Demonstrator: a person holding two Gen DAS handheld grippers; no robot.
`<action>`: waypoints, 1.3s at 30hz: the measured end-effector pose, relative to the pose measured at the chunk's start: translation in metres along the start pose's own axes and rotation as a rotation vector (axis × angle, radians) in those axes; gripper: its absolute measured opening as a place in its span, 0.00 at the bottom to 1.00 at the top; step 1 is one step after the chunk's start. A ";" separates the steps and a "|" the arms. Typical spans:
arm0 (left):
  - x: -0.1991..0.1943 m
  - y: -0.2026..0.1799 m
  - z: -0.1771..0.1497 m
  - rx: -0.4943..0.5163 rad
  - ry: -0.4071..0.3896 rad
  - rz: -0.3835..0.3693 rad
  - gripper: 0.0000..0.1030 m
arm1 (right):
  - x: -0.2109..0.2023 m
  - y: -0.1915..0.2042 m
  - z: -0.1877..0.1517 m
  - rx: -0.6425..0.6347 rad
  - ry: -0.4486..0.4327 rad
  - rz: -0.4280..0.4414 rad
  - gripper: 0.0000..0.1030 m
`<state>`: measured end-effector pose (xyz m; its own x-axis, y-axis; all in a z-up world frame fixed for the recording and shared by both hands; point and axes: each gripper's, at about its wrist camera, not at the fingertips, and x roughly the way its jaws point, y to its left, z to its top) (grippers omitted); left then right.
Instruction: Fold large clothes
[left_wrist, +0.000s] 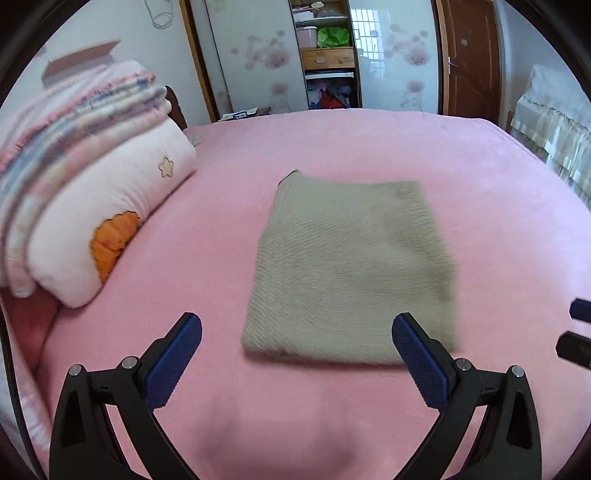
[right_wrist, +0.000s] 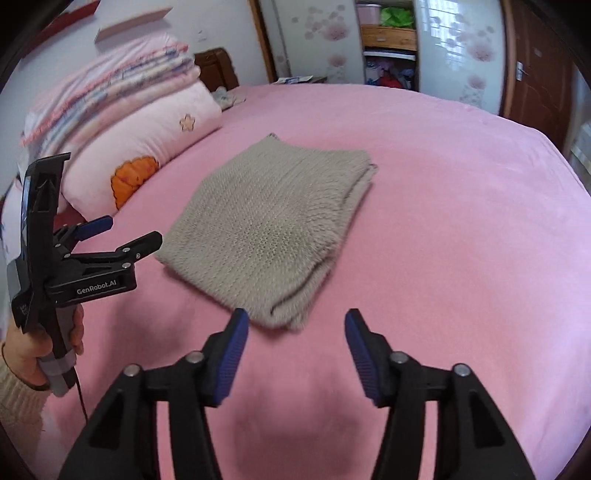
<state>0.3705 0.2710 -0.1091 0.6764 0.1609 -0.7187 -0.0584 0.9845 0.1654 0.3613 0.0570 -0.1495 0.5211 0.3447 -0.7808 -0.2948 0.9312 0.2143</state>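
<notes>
**Folded sweater lies on the bed, both grippers spread and empty**

At far left we see stacked striped blankets (left_wrist: 70, 110) on a white pillow (left_wrist: 110, 221) with an orange patch. Our left gripper (left_wrist: 297, 334) hovers over the pink bed (left_wrist: 369, 140), its jaws spread wide with nothing between them. Just beyond its fingertips lies the grey-beige knit sweater (left_wrist: 351, 273), folded into a flat rectangle mid-bed. Our right gripper (right_wrist: 296, 326) hangs near the sweater's (right_wrist: 269, 225) near corner, jaws likewise wide apart and holding nothing.
</notes>
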 end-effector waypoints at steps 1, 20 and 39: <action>-0.018 -0.010 0.002 -0.007 0.024 -0.001 0.99 | -0.021 -0.004 -0.005 0.029 -0.017 0.000 0.64; -0.283 -0.121 -0.075 -0.031 -0.031 -0.208 0.99 | -0.287 -0.040 -0.131 0.215 -0.196 -0.153 0.69; -0.342 -0.166 -0.123 -0.019 -0.025 -0.242 0.99 | -0.347 -0.047 -0.187 0.244 -0.205 -0.285 0.75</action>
<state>0.0584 0.0612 0.0264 0.6907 -0.0812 -0.7186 0.0937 0.9954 -0.0224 0.0445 -0.1286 0.0013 0.7099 0.0630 -0.7015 0.0694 0.9849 0.1588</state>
